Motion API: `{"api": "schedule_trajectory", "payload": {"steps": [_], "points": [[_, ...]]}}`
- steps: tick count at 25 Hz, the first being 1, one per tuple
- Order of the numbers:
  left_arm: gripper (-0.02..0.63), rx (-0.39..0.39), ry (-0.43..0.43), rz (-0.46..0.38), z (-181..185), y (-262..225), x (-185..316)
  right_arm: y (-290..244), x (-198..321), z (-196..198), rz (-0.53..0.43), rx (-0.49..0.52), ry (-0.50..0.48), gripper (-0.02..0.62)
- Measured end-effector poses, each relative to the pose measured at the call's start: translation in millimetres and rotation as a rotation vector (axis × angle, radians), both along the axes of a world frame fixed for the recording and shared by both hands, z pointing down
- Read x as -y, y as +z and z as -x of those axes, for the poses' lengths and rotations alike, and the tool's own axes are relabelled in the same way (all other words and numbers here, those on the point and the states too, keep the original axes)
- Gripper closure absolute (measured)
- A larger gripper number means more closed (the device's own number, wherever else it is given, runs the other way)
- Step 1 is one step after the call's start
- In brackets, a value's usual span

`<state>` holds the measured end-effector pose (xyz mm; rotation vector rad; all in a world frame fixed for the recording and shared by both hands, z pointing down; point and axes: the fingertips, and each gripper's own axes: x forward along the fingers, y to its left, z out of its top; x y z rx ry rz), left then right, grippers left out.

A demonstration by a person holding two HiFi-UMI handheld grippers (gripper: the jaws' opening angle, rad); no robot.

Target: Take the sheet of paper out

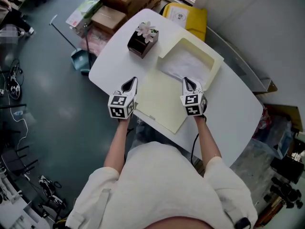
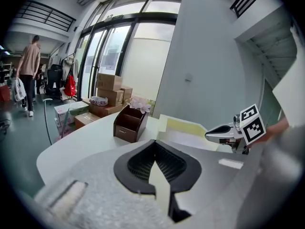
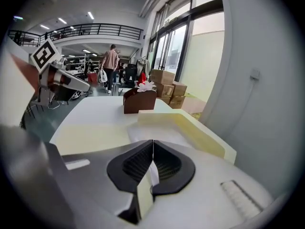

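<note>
We see the sheet of paper [image 1: 183, 63] lying white in the open yellow folder [image 1: 159, 101] on the table [image 1: 231, 111], upper centre of the head view. Its near edge is hidden behind the right gripper [image 1: 188, 82], whose jaws are closed and empty. The left gripper [image 1: 132, 81], at the folder's left edge, is likewise closed on nothing.

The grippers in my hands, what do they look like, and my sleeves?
The left gripper and right gripper match: pale grey, with black ribbed fingers and a cube of black-and-white square markers. A black cable trails from the right one. Short white sleeves.
</note>
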<state>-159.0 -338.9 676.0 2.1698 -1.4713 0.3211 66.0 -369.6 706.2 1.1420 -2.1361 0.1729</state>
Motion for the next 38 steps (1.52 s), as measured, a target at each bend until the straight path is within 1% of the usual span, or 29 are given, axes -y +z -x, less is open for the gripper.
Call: {"api": "schedule_trajectory", "payload": {"steps": [5,11,13,16,19,21,25,28,34,38], "points": [[0.606,-0.003,0.047,0.014,-14.7,9.4,9.0,21.5,-7.9,-2.8,0.016,-0.08,-0.024,0.592],[0.606,-0.009,0.116,0.031,-43.8,20.1,17.9,44.6,-15.5,-5.8,0.012,-0.204,-0.096,0.591],[0.606,-0.01,0.132,0.039,-50.3,24.2,19.2,52.9,-18.4,-6.1,0.002,-0.273,-0.136,0.591],[0.606,-0.01,0.146,0.051,-56.8,29.1,20.4,64.6,-21.5,-3.8,-0.025,-0.399,-0.222,0.586],[0.606,-0.012,0.157,0.058,-62.1,31.9,21.8,74.5,-21.1,-3.6,-0.041,-0.485,-0.273,0.581],[0.606,-0.013,0.16,0.061,-63.4,33.0,21.3,81.2,-20.5,-4.8,-0.034,-0.512,-0.277,0.565],[0.606,-0.015,0.156,0.064,-61.0,33.1,20.2,92.3,-15.6,-8.7,-0.026,-0.571,-0.272,0.49],[0.606,-0.014,0.149,0.066,-57.0,33.7,19.3,97.6,-7.9,-10.3,-0.047,-0.625,-0.274,0.469],[0.606,-0.01,0.132,0.073,-46.7,35.3,17.3,105.7,6.8,-11.3,-0.059,-0.667,-0.257,0.479],[0.606,-0.007,0.123,0.075,-41.2,37.2,16.0,110.6,11.7,-6.8,-0.047,-0.662,-0.253,0.531]]}}
